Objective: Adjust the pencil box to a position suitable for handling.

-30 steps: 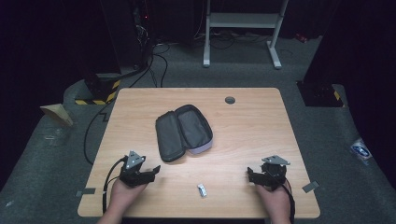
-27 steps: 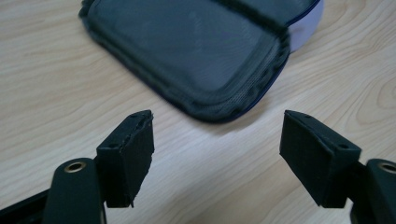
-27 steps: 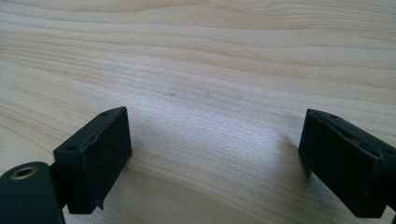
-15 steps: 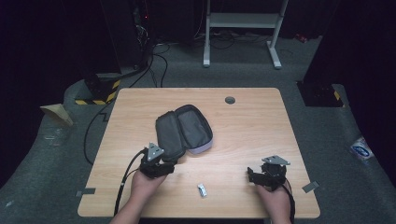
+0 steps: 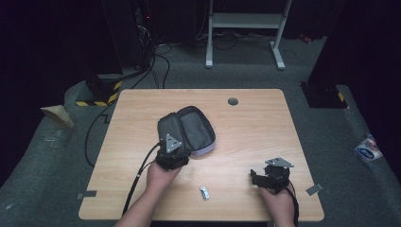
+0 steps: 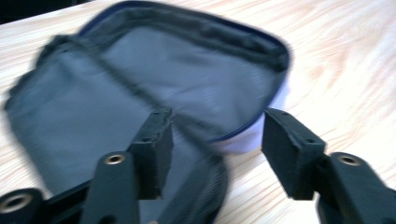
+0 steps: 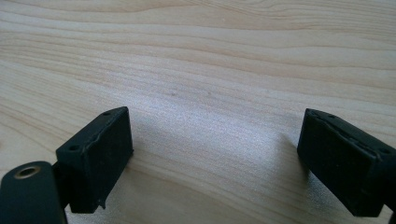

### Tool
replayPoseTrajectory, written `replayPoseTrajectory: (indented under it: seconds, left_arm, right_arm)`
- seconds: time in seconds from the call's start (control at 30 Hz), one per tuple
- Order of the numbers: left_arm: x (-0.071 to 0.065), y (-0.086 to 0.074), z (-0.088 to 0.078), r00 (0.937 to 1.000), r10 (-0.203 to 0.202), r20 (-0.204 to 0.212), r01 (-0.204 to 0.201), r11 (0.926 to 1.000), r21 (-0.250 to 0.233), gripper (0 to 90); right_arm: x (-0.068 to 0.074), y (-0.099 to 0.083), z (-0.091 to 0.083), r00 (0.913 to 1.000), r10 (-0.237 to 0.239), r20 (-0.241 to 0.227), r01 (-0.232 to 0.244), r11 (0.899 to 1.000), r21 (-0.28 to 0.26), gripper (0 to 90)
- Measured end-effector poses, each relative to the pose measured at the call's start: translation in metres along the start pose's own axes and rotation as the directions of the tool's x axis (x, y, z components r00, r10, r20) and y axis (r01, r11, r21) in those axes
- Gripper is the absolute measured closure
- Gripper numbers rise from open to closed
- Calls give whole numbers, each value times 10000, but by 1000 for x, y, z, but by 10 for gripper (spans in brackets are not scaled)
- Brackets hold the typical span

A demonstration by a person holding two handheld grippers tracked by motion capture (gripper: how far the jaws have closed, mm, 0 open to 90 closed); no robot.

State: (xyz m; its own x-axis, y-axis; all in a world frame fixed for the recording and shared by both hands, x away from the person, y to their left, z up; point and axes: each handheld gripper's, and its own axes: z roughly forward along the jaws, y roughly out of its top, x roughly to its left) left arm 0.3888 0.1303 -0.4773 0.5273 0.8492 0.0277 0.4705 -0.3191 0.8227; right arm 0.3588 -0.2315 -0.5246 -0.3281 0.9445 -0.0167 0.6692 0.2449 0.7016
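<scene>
An open grey zip case (image 5: 191,127) lies on the wooden table (image 5: 250,123), left of centre. My left gripper (image 5: 174,147) has come up to the case's near end. In the left gripper view its jaws have just been closing and stand on either side of the case's (image 6: 163,79) near rim and zip edge, and the pads (image 6: 156,149) are not pressing on it; the left gripper (image 6: 217,140) is open. My right gripper (image 5: 254,178) rests near the front right of the table. It is open (image 7: 215,154) over bare wood, with nothing between its jaws.
A small silver-white object (image 5: 204,192) lies near the front edge between the two hands. A round cable hole (image 5: 232,101) sits at the back of the table. Cables, a white metal frame (image 5: 246,23) and a packet (image 5: 369,149) lie on the floor around.
My left hand has moved from the table's front left, rightward and away, up to the case's near end. The right hand has stayed put.
</scene>
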Motion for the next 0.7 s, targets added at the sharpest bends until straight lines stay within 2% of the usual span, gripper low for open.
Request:
replayPoseTrajectory:
  seconds: [0.13,0.33,0.53,0.7]
  left_arm:
    - [-15,11,15,9990,10,445,-17,9999,145,490]
    - [-29,24,35,9980,54,637,-79,9992,385,565]
    - [-34,24,47,9974,-167,706,123,9980,620,633]
    - [-38,20,47,9962,-162,856,107,9979,636,653]
  right_arm:
    - [0,0,0,10000,16,-3,-16,10000,-22,100]
    - [0,0,0,10000,19,-2,-19,10000,-19,101]
    - [1,-1,-1,10000,5,-11,-6,10000,-34,104]
    - [1,-1,-1,10000,5,-12,-5,10000,-34,103]
